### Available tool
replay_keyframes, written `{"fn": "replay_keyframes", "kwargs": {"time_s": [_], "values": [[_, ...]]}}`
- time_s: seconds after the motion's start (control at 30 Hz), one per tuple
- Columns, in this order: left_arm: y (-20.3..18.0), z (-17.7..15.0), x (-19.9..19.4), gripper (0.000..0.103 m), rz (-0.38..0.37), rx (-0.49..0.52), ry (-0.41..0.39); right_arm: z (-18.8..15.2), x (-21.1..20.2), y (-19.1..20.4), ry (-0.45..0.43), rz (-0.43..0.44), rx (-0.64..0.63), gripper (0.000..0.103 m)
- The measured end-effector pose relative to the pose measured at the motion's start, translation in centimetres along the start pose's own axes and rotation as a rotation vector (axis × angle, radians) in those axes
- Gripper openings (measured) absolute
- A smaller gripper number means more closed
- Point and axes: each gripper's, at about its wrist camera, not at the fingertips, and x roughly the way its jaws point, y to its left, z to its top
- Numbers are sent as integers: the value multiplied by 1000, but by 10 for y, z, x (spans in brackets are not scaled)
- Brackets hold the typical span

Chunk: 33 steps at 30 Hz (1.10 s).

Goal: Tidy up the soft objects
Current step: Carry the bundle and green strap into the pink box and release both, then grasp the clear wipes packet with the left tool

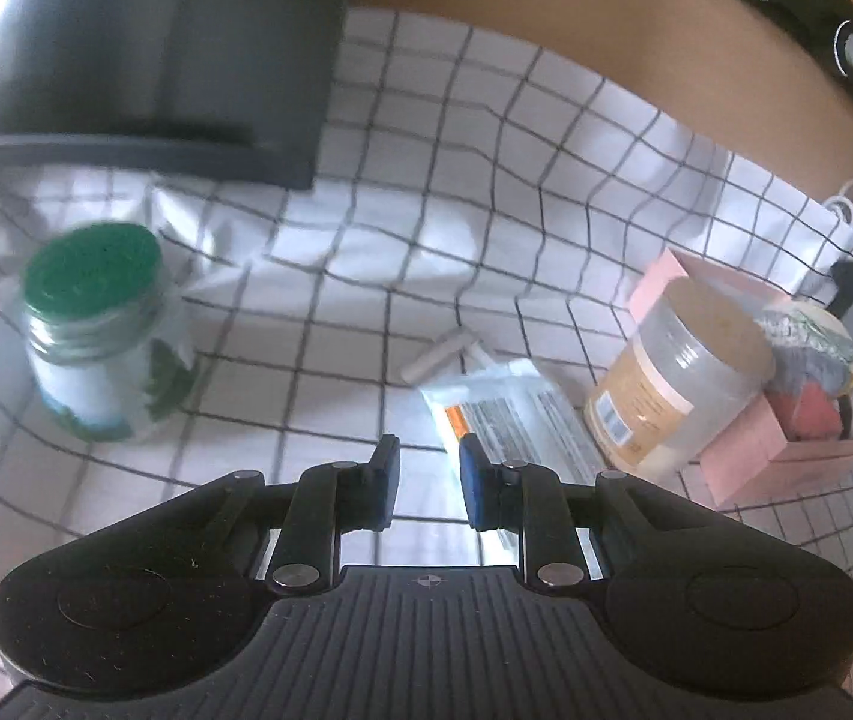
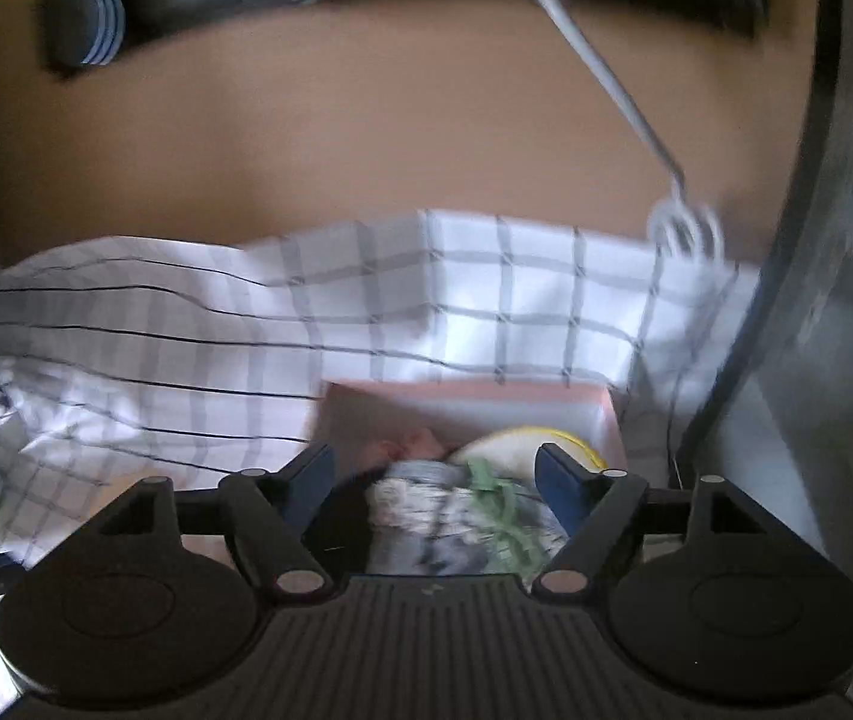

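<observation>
A pink box [image 1: 786, 456] stands at the right of the checked tablecloth [image 1: 426, 210], with a red soft thing [image 1: 804, 414] and a grey patterned cloth [image 1: 798, 324] in it. My left gripper [image 1: 426, 468] hovers over the tablecloth left of the box, its jaws narrowly apart with nothing between them. In the right wrist view my right gripper [image 2: 432, 468] is wide open just above the pink box [image 2: 468, 396]. A grey-and-green patterned cloth bundle [image 2: 456, 516] lies between its fingers, with neither pad pressing on it. Behind the bundle are a pink soft piece [image 2: 414, 444] and a white, yellow-rimmed item [image 2: 528, 444].
A green-lidded glass jar [image 1: 96, 336] stands at left, and a tan-lidded jar [image 1: 678, 384] against the box. A plastic packet [image 1: 510, 414] and a small grey tube [image 1: 438, 354] lie mid-table. A black block [image 1: 156, 48] looms at the back left. A white cable [image 2: 606, 78] hangs at right.
</observation>
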Motion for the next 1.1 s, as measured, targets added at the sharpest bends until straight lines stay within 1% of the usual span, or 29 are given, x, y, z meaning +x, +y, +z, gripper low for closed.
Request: {"fn": "replay_keyframes", "kwargs": {"time_s": [0.07, 0.13, 0.23, 0.37, 0.43, 0.53, 0.57, 0.6, 0.77, 0.83, 0.93, 1.0, 1.03, 1.1], "values": [[-4, 0, 6, 24, -31, -7, 6, -10, -21, 17, -44, 27, -47, 85], [-8, -4, 9, 24, -62, 0, 6, -22, -35, 35, -55, 55, -84, 85], [-23, -6, 14, 24, -103, 33, 4, -50, -41, 55, -17, 93, -109, 85], [-56, -11, 24, 24, -108, 145, -6, -92, -33, 68, 69, 79, -89, 85], [-73, -14, 31, 24, -81, 224, -8, -109, -27, 70, 116, 81, -84, 85], [-90, -21, 41, 24, -3, 326, 3, -128, -19, 73, 158, 77, -95, 85], [-92, -24, 45, 25, 27, 355, 12, -132, -17, 73, 163, 76, -106, 85], [-92, -27, 44, 29, 44, 379, -6, -135, -17, 73, 165, 75, -116, 85], [-84, -34, 33, 30, 118, 455, -27, -143, -7, 69, 197, 92, -90, 85], [-74, -36, 29, 30, 155, 466, -30, -145, -2, 68, 202, 102, -75, 85], [-59, -33, 24, 30, 202, 449, -22, -147, 3, 67, 203, 116, -62, 85], [-51, -30, 27, 28, 235, 430, 15, -148, 7, 66, 202, 124, -52, 85], [-48, -31, 28, 28, 239, 416, 29, -149, 8, 65, 200, 130, -49, 85], [-42, -32, 25, 28, 206, 383, 17, -151, 9, 62, 192, 145, -40, 86]]}}
